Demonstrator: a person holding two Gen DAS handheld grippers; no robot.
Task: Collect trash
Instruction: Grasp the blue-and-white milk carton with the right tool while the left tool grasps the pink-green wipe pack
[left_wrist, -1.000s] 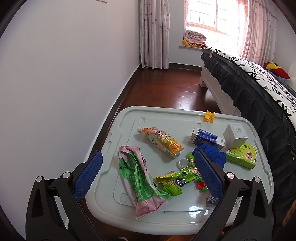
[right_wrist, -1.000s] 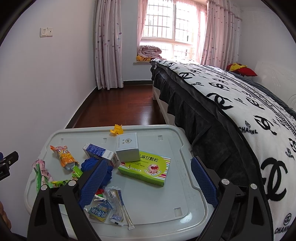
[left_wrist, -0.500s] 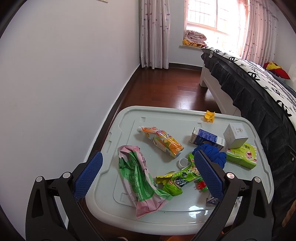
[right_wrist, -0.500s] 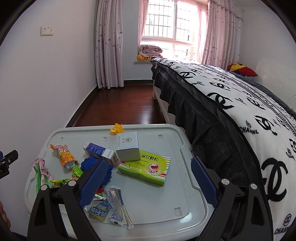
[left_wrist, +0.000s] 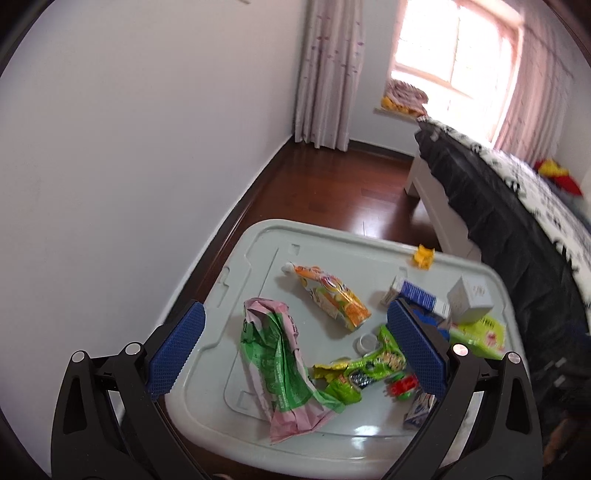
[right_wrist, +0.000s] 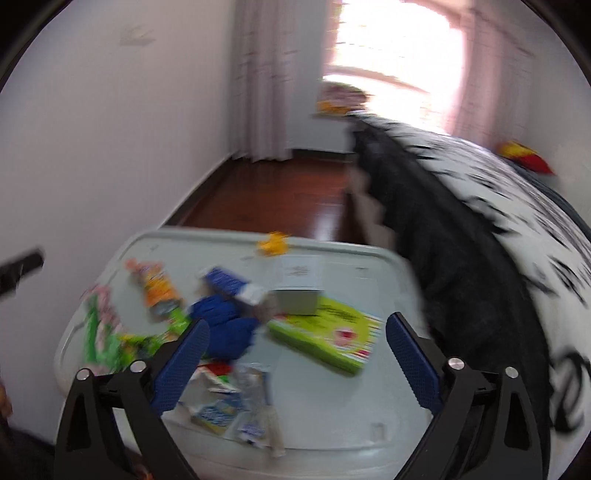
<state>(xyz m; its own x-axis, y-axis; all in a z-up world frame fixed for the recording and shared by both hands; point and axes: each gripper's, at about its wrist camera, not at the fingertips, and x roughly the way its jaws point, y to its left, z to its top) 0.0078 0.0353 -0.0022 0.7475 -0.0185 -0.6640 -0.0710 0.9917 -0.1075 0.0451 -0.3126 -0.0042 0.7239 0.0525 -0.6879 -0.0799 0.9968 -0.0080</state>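
Wrappers and boxes lie scattered on the grey bin lid beside the bed. Both grippers, left and right, hover spread and empty, the right having just widened, probably readying a first pick.

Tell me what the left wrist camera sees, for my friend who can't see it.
The open left gripper hangs over a grey bin lid strewn with trash: a pink and green bag, an orange wrapper, a green wrapper and small boxes.
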